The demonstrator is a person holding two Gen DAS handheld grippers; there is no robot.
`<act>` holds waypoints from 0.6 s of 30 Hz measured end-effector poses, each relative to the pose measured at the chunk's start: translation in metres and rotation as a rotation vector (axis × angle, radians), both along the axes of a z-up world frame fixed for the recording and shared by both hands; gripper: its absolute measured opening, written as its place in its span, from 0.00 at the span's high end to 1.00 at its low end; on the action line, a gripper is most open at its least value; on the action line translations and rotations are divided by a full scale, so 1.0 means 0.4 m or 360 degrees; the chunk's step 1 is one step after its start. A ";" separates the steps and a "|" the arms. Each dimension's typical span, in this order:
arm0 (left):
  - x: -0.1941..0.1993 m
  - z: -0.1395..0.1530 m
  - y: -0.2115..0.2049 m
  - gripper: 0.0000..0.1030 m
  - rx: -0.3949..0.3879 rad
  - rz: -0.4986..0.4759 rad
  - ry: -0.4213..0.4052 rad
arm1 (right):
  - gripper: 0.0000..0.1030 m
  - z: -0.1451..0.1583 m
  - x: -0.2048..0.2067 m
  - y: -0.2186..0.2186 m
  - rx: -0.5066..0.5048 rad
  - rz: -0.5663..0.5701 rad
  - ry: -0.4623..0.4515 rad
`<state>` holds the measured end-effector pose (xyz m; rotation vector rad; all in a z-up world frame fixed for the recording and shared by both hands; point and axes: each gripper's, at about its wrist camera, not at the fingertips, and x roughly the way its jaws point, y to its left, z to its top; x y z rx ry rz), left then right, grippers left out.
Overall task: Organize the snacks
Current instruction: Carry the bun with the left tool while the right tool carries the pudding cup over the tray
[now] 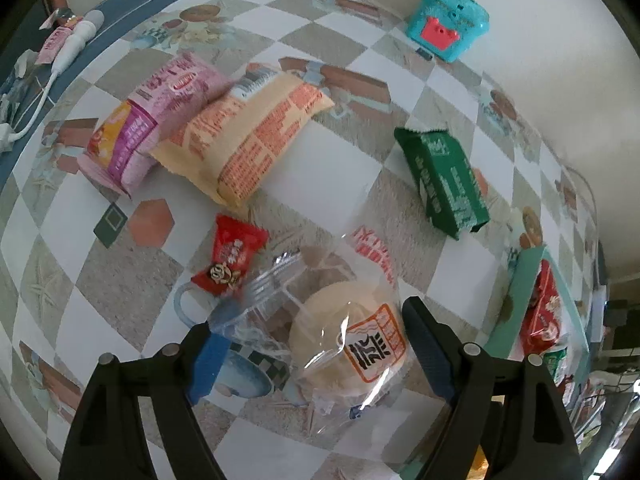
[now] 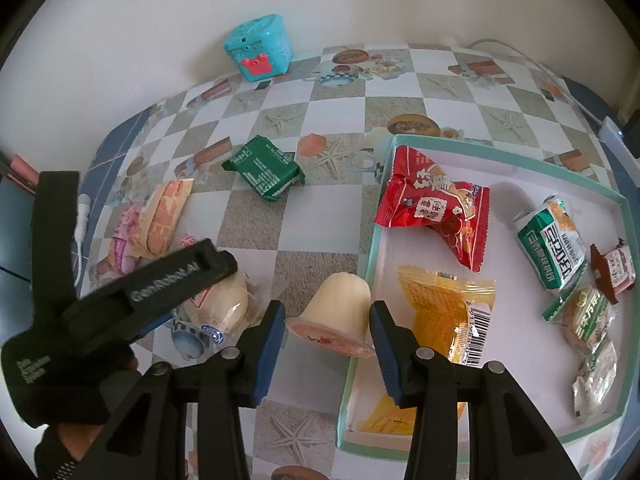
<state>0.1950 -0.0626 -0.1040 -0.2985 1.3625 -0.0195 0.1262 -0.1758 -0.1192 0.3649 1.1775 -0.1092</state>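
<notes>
A pale round bun in a clear wrapper (image 1: pixel 348 344) lies on the checked tablecloth. My left gripper (image 1: pixel 318 356) stands open around it, one finger on each side, and the left pad touches the loose wrapper. In the right wrist view the bun (image 2: pixel 232 300) shows under that gripper's black housing (image 2: pixel 160 284). My right gripper (image 2: pixel 328 344) is shut on a cream jelly cup (image 2: pixel 340 304), which is tilted with its lid toward the camera, just left of the teal-rimmed box (image 2: pixel 500 152). The box holds several packets, among them a red one (image 2: pixel 436 208) and a yellow one (image 2: pixel 444 304).
Loose on the table are a green packet (image 1: pixel 444 184), a cream-and-orange packet (image 1: pixel 248 136), a pink packet (image 1: pixel 160 112) and a small red candy (image 1: pixel 232 256). A teal toy (image 1: pixel 448 20) stands by the wall. A white cable (image 1: pixel 68 52) lies at the far left.
</notes>
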 end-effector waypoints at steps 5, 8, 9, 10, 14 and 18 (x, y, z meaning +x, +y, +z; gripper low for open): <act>0.002 0.004 -0.007 0.26 0.0030 -0.0032 -0.0004 | 0.55 0.000 0.000 0.000 0.0002 0.0001 0.0001; 0.002 0.015 -0.010 0.39 0.0016 -0.0059 -0.0005 | 0.55 0.000 -0.001 -0.001 0.0004 -0.0002 0.0002; -0.001 0.020 -0.008 0.41 0.0035 -0.0071 -0.0009 | 0.55 0.001 0.000 -0.001 0.0003 -0.0003 0.0002; -0.003 0.024 -0.007 0.42 0.0046 -0.0075 -0.0010 | 0.55 0.002 -0.001 -0.002 0.0003 -0.0004 0.0001; -0.002 0.045 0.012 0.43 -0.0011 -0.0035 -0.0016 | 0.55 0.017 -0.004 -0.008 0.0018 -0.0013 -0.0033; -0.009 0.107 0.035 0.43 -0.0051 -0.0014 -0.0103 | 0.55 0.047 -0.009 -0.013 0.0028 -0.0025 -0.0080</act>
